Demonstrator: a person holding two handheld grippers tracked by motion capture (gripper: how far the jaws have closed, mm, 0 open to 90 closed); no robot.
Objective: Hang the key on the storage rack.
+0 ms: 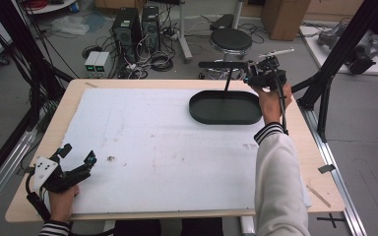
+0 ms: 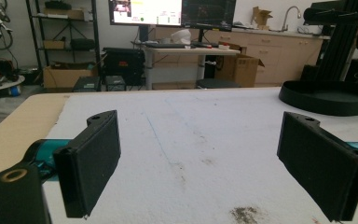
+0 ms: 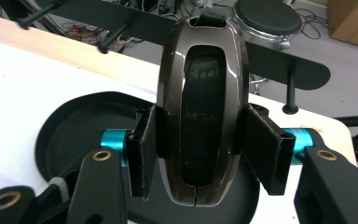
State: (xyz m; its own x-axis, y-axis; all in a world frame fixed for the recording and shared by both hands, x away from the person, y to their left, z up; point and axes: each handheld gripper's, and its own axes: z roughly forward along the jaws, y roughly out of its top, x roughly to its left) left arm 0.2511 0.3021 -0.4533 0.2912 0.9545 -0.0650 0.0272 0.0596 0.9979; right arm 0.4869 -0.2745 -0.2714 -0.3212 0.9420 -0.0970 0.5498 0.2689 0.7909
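Key fob [image 3: 200,116] clamped above tray [image 1: 225,107]; left gripper [image 1: 76,158] open.

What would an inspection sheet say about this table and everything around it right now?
Surface: white sheet over a wooden table, lightly stained.
Job's things: glossy dark oval object; black oval tray with a pegged rack above it.
Clutter: nothing seen.
Grippers: right gripper clamps the oval object over the tray; left gripper open, at the near left corner.
Cables: one trails from each gripper; tangles on the floor.
Surroundings: computer towers, stool, cardboard boxes.
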